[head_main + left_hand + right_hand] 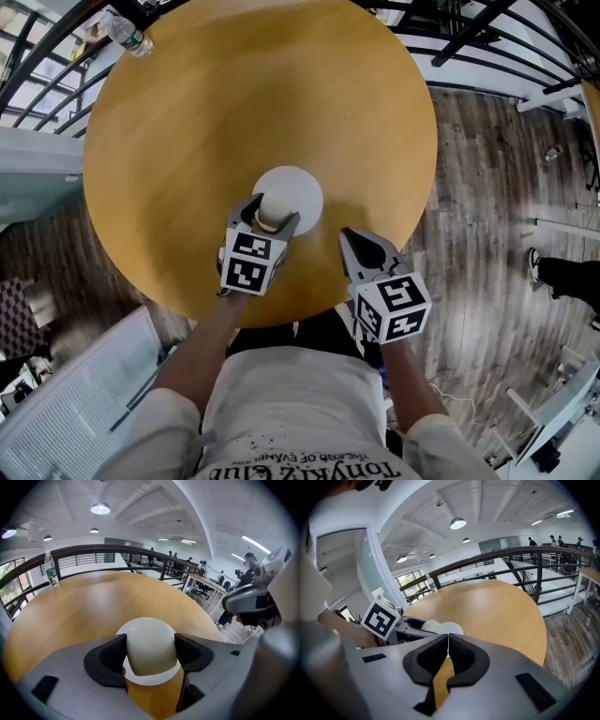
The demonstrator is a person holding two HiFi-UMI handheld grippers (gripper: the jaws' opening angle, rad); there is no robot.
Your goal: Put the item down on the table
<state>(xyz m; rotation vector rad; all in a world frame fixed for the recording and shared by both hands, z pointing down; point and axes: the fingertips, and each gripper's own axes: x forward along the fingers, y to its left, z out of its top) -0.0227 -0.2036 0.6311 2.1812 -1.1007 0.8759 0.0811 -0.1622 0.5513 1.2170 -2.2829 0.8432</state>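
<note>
Item (150,644) pinched between left gripper (150,654) fingers (108,656), over white disc (151,680).

I am holding the item (151,646) between the jaws of my left gripper (273,213), over the plate (302,187) lying on the table (234,103), nearer my side than its middle. My right gripper (354,242) is hanging just right of it, by the table's near edge. A bottle (127,33) is standing at the far left edge, with a railing (487,37) running behind.
</note>
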